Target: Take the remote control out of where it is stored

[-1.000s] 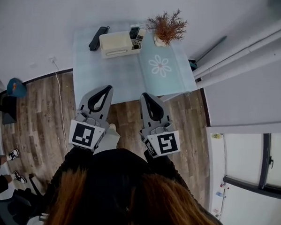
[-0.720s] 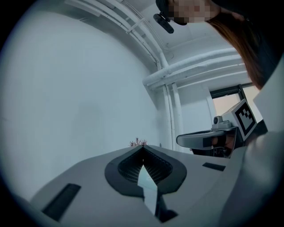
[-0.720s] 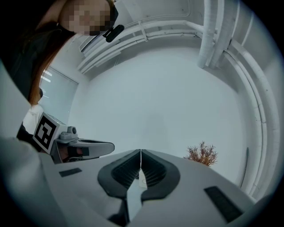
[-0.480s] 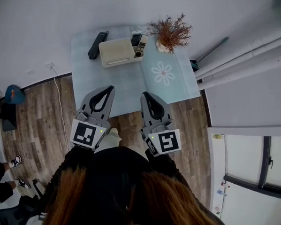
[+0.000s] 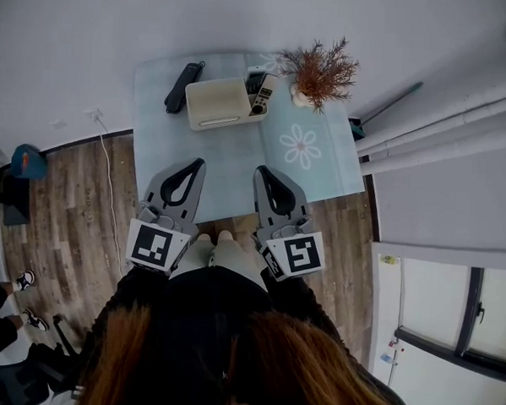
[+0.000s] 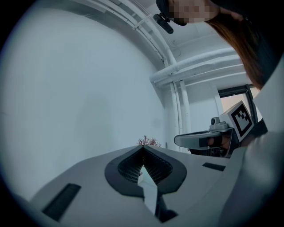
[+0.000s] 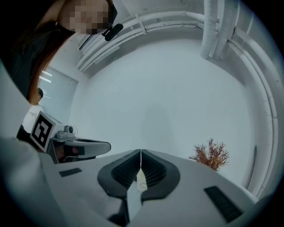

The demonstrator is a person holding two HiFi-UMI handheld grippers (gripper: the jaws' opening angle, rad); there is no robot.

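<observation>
We look down on both tongs, held level over the near edge of the table, well apart from the goods. The left tongs are clenched tip to tip with nothing between them. The right tongs are the same, clamped and empty.

The remote control sits in the slot at the right end of the beige box, on the far side of the table. From the right tongs it lies dead at 12 o'clock. From the left tongs it is about 1 o'clock.

Its long axis runs roughly 12 to 6. We judge the right tongs nearer, with the straighter line, but those jaws must part first. A dried plant crowds the remote at its 2 o'clock.
</observation>
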